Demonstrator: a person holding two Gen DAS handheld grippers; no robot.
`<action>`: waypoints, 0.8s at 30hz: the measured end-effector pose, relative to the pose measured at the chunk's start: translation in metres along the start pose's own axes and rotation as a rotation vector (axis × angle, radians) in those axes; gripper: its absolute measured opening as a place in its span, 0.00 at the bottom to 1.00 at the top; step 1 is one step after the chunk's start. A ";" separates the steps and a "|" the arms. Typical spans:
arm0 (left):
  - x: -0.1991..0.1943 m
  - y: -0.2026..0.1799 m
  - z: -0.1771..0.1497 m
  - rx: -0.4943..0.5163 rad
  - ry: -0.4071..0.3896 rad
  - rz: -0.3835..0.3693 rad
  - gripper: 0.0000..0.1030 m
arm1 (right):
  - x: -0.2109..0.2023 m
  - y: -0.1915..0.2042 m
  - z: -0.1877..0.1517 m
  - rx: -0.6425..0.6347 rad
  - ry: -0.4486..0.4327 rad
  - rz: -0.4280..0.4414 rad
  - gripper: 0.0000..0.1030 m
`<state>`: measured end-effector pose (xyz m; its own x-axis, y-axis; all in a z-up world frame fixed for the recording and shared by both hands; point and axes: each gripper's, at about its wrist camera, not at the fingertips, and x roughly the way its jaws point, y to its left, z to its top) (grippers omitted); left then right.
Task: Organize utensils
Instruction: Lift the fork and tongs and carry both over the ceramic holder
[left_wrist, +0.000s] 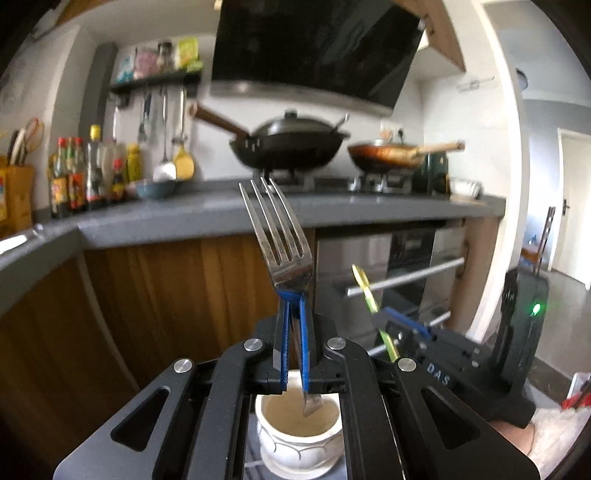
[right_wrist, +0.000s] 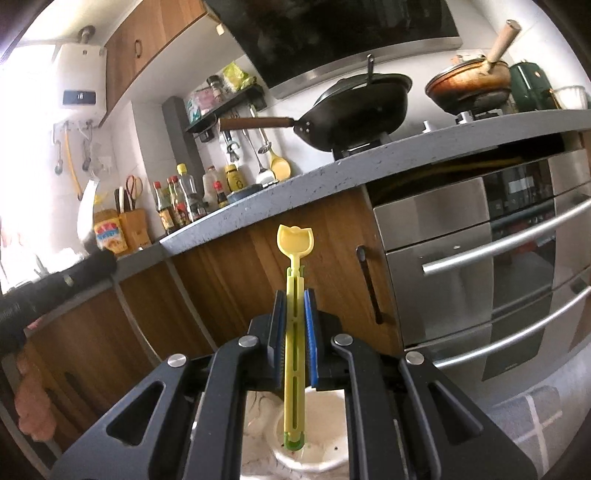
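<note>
While clamping fork (left_wrist: 282, 236) | left hand-held gripper (left_wrist: 293, 299) clears countertop edge (left_wrist: 184, 221)

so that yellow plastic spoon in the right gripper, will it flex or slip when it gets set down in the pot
The yellow spoon looks thin and slotted, so it probably flexes and weighs little. The right gripper pinches its narrow stem, so it could pivot. The white pot below looks wide, so the spoon will likely lean.

A silver fork (left_wrist: 282, 240) sits between blue pads (left_wrist: 303, 332); at six o'clock below is a white pot (left_wrist: 295, 439). The spoon (right_wrist: 294, 295) is pale yellow with a green end, and the black wok (right_wrist: 354, 107) at one o'clock has a brown handle.
</note>
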<state>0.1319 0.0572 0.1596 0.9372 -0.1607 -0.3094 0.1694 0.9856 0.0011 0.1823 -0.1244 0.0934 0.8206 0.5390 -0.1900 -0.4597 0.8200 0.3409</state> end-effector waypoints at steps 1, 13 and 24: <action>0.008 0.002 -0.005 0.000 0.021 0.001 0.06 | 0.005 -0.001 -0.002 -0.001 0.006 -0.004 0.09; 0.041 0.010 -0.042 0.015 0.141 -0.021 0.06 | 0.027 -0.007 -0.036 -0.068 0.062 -0.085 0.09; 0.037 0.004 -0.048 0.027 0.147 -0.042 0.06 | 0.018 -0.001 -0.045 -0.127 0.091 -0.099 0.09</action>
<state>0.1530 0.0574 0.1024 0.8749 -0.1902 -0.4453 0.2172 0.9761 0.0098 0.1820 -0.1067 0.0486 0.8323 0.4650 -0.3017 -0.4222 0.8845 0.1985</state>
